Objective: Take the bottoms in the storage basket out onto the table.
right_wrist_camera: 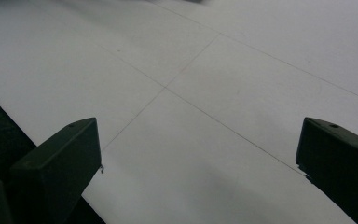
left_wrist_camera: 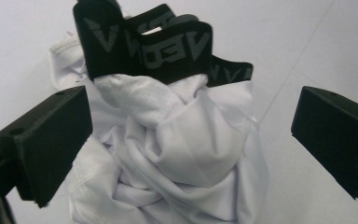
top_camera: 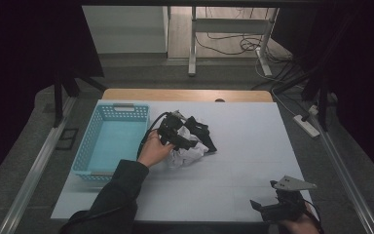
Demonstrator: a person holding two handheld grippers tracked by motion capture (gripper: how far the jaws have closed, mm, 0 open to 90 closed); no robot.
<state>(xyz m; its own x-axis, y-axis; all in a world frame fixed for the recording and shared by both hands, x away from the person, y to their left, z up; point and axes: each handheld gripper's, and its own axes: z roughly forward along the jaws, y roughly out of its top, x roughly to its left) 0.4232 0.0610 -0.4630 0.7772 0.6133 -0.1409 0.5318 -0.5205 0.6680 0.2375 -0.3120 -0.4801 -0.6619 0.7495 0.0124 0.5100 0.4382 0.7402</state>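
The left gripper (left_wrist_camera: 191,154) stands with its jaws spread wide, one on each side of a crumpled white garment (left_wrist_camera: 177,154) with a black lettered waistband (left_wrist_camera: 168,51), neither pad pressing on it. In the high view that garment (top_camera: 187,152) lies near the middle of the white table (top_camera: 253,161), at three o'clock from the blue basket (top_camera: 108,139). It looks light, soft and limp, so it would likely sag and trail when lifted; the bunched folds in the middle, or the thicker waistband at twelve o'clock, seem the surest hold. The right gripper (top_camera: 285,204) rests at five o'clock, wide open over bare table. The waistband lettering is cut off, and the garment's underside is hidden.
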